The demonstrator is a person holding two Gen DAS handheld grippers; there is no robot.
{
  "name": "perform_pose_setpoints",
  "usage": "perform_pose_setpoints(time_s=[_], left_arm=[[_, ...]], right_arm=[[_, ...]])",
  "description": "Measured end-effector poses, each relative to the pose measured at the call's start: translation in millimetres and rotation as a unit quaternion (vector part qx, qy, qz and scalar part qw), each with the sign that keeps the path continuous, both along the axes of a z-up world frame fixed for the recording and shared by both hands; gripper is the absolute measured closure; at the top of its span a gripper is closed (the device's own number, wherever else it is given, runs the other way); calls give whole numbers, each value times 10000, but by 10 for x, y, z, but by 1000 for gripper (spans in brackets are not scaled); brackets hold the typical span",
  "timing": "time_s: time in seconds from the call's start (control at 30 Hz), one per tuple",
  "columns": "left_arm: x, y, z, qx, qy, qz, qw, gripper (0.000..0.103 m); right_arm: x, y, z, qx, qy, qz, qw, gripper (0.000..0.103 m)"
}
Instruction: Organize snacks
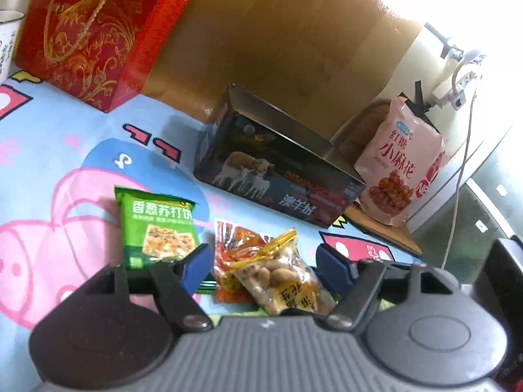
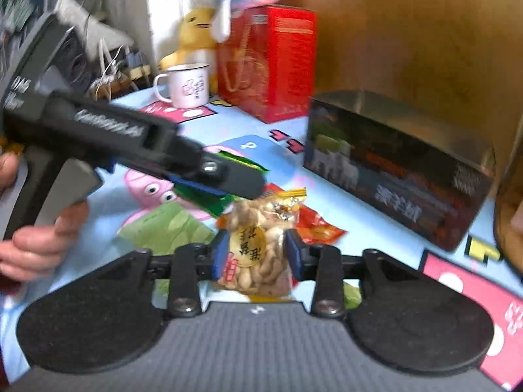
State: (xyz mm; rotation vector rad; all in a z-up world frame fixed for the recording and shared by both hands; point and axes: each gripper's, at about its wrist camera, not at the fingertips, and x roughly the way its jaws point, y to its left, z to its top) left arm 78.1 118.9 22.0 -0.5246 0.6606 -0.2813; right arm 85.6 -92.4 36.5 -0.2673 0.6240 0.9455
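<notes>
blue-padded right claw (image 2: pixel 257 254) clamped on peanut bag (image 2: pixel 261 254) | left claw (image 1: pixel 263 263) apart

White mug (image 2: pixel 188 85), yellow plush (image 2: pixel 195 34)

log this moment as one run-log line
step: grab peanuts | right claw: closing on peanut bag | left claw: open above snack pile | dark box: open, beyond snacks
</notes>
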Motion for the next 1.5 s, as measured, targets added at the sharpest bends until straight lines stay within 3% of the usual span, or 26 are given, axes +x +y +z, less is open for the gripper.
perform_pose_setpoints(time_s=[0.2,0.53,0.9,1.2,1.5], left_arm=[[-41,18,-41,-45,-241,-54,9997,21],[-79,-43,-65,163,-391,-76,9991,20],[-71,-42,-78,130,-395,-95,9991,17],[-73,-48,-79,130,-394,-93,9991,16],[-71,-50,-81,133,-392,-92,9991,16]], right_arm=[[-149,-507,73,726,-58,-997,9923,43],[-257,-1019,-165,1764,771,-1961,9615,35],[-275,-1011,-177,1735,703,-2039,9609,34],[-260,-952,-191,1426,579,-2288,9612,33],[-453,-765,-199,599,137,-1934,9792,47]])
